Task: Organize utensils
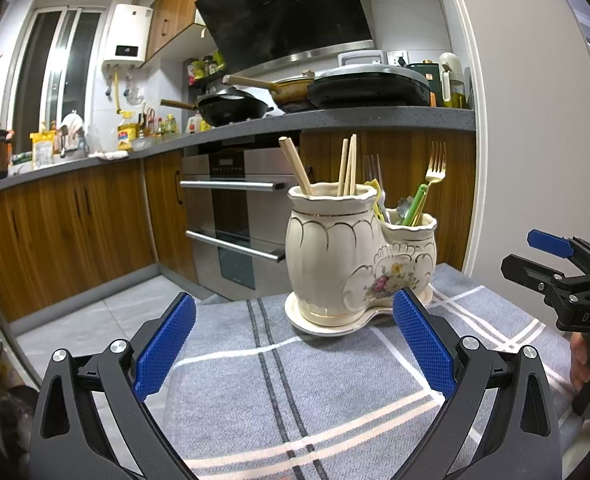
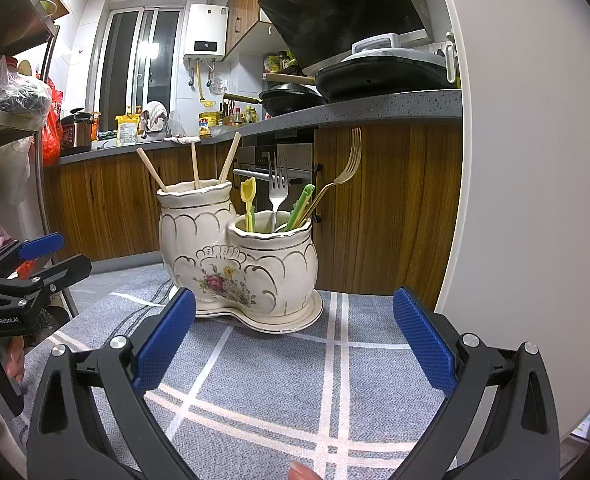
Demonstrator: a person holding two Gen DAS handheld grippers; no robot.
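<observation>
A cream ceramic double utensil holder (image 1: 335,264) (image 2: 231,256) stands on its saucer on a grey checked cloth (image 1: 295,392) (image 2: 295,380). Its taller pot holds wooden chopsticks (image 1: 349,168) (image 2: 193,164). Its shorter pot holds a silver fork (image 2: 277,188), a gold fork (image 1: 435,164) (image 2: 347,160) and green and yellow plastic utensils (image 2: 301,206). My left gripper (image 1: 293,340) is open and empty, in front of the holder. My right gripper (image 2: 293,340) is open and empty, also in front of it. Each gripper shows at the edge of the other's view.
Behind the table runs a kitchen counter (image 1: 255,128) with pans (image 1: 235,106), bottles and an oven (image 1: 235,216) below. A white wall (image 2: 535,160) stands close on the right. A metal shelf with bags (image 2: 15,92) is at the left.
</observation>
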